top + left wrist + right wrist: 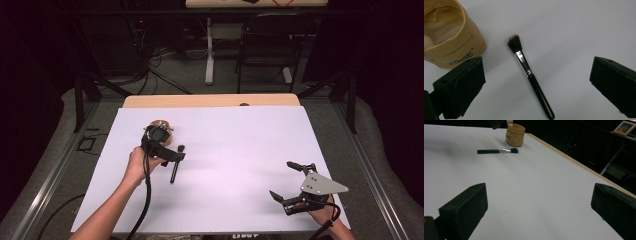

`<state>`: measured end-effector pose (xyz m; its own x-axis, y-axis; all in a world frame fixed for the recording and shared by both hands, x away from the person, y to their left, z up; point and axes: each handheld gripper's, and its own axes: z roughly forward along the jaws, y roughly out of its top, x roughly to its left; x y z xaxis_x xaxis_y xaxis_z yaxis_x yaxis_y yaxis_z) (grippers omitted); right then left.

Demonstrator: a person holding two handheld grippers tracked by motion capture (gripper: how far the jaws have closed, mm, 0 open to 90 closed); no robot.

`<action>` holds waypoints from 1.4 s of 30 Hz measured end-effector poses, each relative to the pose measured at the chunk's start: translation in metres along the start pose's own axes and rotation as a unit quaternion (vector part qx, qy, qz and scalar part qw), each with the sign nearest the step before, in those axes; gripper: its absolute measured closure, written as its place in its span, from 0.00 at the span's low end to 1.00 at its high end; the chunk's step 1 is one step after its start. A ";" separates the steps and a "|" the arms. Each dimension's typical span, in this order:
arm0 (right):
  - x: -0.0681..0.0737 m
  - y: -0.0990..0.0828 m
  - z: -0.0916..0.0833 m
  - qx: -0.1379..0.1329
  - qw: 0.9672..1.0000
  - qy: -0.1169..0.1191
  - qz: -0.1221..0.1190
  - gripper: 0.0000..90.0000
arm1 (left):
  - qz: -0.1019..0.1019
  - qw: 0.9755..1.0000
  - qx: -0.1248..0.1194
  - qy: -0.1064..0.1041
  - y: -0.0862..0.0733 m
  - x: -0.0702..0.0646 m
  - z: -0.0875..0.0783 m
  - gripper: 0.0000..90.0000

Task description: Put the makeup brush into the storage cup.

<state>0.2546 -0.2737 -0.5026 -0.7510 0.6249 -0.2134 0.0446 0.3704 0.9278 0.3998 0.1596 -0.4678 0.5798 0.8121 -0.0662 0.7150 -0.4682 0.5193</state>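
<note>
Black-handled makeup brush (530, 75) is lying flat on the white table cover (240, 150), bristles pointing toward the tan pouch (451, 42), handle end pointing away from it. Left gripper (167, 150) is hovering right over it, jaws spread wide and empty, one on each side of the brush in the left gripper view. Brush's long axis is running roughly straight between the jaws, slightly slanted, so the jaws are lined up to close across the handle. Pouch is sitting just beside the bristle end, close to one jaw; not touching the brush as far as I can tell.

Left hand is clearly the nearer one: it is angled down over the brush at the table's left. Right gripper (295, 185) is resting well apart at the near right corner, jaws also wide open, holding nothing, looking across the table at brush and pouch.

Likely next: left lowering and pinching the handle near the silver ferrule (522, 60).
</note>
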 end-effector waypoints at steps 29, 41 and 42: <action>0.000 0.000 0.000 0.000 1.000 0.001 0.000 0.00 | -0.034 0.997 0.070 -0.006 0.013 0.004 0.025 0.00; 0.000 0.000 0.000 0.000 1.000 0.000 0.000 0.00 | -0.045 0.995 0.084 -0.005 0.013 0.007 0.033 0.00; 0.000 0.000 0.000 0.000 1.000 0.000 0.000 0.00 | -0.044 0.995 0.086 -0.004 0.012 0.007 0.034 0.00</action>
<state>0.2546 -0.2744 -0.5027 -0.7516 0.6243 -0.2128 0.0445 0.3699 0.9280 0.4261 0.1479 -0.4905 0.5145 0.8501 -0.1123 0.8190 -0.4484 0.3580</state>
